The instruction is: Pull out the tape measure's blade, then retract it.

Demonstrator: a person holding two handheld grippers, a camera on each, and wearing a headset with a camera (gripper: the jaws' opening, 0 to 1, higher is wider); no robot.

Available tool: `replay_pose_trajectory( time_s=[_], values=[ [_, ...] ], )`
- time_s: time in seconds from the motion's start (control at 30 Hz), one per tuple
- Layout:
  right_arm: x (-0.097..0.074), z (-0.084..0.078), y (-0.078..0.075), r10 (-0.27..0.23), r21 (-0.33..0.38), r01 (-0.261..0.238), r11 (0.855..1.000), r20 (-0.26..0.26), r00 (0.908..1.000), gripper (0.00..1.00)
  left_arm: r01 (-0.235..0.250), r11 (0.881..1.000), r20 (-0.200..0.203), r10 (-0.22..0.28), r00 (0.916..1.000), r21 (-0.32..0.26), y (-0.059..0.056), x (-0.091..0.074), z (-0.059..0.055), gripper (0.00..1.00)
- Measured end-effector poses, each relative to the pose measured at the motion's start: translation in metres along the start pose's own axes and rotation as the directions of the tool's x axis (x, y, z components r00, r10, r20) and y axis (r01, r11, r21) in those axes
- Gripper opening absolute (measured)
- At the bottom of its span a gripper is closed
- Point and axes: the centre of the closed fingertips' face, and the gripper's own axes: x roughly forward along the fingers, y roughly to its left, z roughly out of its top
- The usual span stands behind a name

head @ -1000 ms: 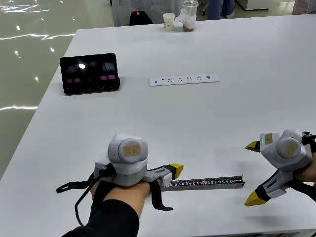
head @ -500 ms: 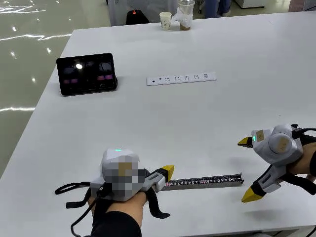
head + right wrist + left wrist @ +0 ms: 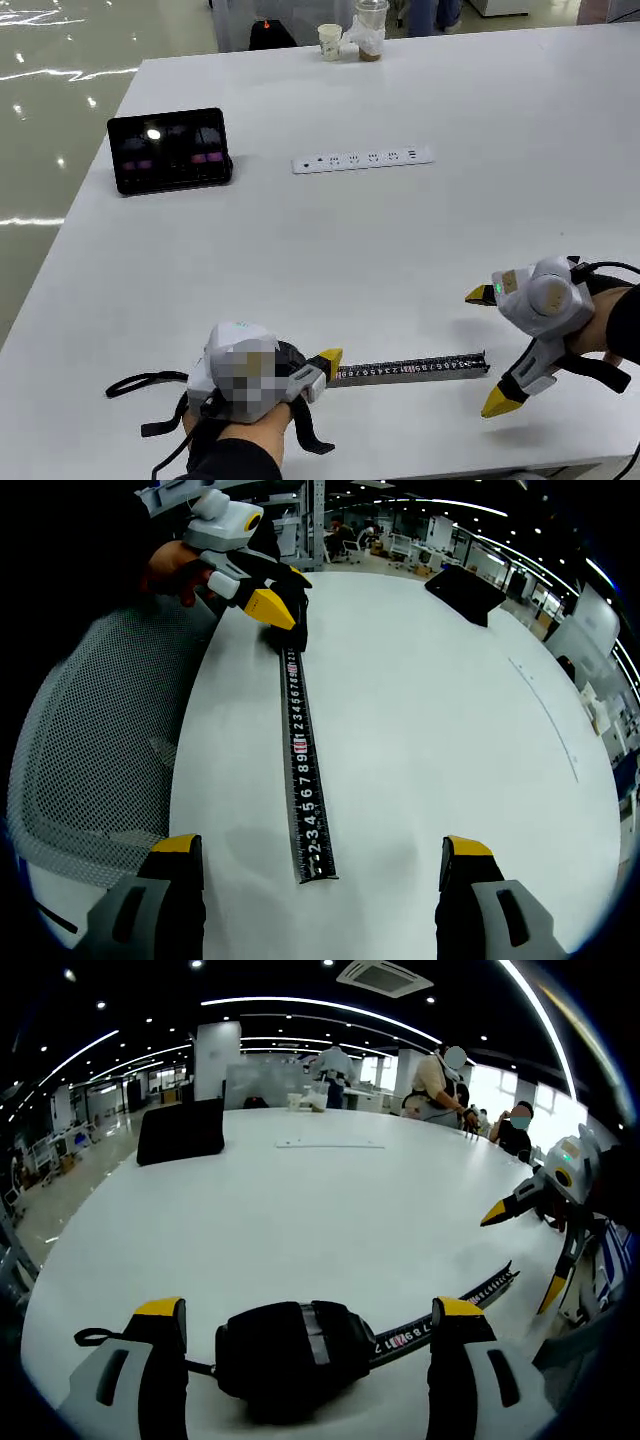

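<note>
The tape measure (image 3: 290, 1355) lies near the tabletop's (image 3: 400, 250) near edge, with its blade (image 3: 303, 770) already out. Your left gripper (image 3: 309, 1308) stands wide around it. Your right gripper (image 3: 323, 844) is wide too, holding nothing. Next, I think you let the blade slide back in.

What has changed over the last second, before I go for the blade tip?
The right gripper, tongs open, has edged left toward the free end of the blade without touching it. Unchanged: the left gripper keeps its tongs either side of the tape measure case, and the blade lies extended on the table.
</note>
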Motion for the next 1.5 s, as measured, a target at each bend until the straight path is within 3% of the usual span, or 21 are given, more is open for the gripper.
replay_pose_trajectory(
  time_s=[0.1,0.17,0.3,0.43,0.83,1.23,1.5],
  values=[
    [0.004,-0.001,0.001,0.013,0.005,-0.013,1.0,-0.006,0.9999,0.94,-0.001,1.0,-0.008,0.001,1.0,-0.003,0.002,0.002,-0.005,0.99],
    [0.006,-0.002,0.003,0.018,0.009,-0.018,1.0,-0.006,0.9998,0.92,-0.005,1.0,0.019,0.006,0.9998,-0.02,0.004,0.003,-0.003,0.99],
    [0.006,-0.004,0.004,0.023,-0.005,-0.023,1.0,-0.011,0.9997,0.83,0.002,1.0,0.018,-0.002,0.9998,-0.004,0.003,0.004,-0.006,0.99],
    [0.006,-0.006,0.005,0.03,-0.013,-0.031,0.999,-0.017,0.9994,0.7,0.026,0.999,0.008,-0.026,0.9996,-0.023,-0.001,0.006,-0.008,0.96],
    [0.007,-0.019,0.007,0.044,-0.057,-0.047,0.997,-0.063,0.9971,0.36,0.01,0.999,0.004,-0.01,0.9999,-0.041,0.005,0.004,-0.009,0.92],
    [0.005,-0.022,0.002,0.014,-0.045,-0.018,0.999,-0.077,0.9969,0.13,-0.012,0.999,-0.01,0.012,0.9999,-0.047,0.01,0.003,-0.012,0.88],
    [0.005,-0.019,0.004,0.02,-0.072,-0.028,0.997,-0.107,0.994,0.12,-0.02,0.999,-0.019,0.019,0.9996,-0.047,0.013,0.003,-0.013,0.85]
  ],
)
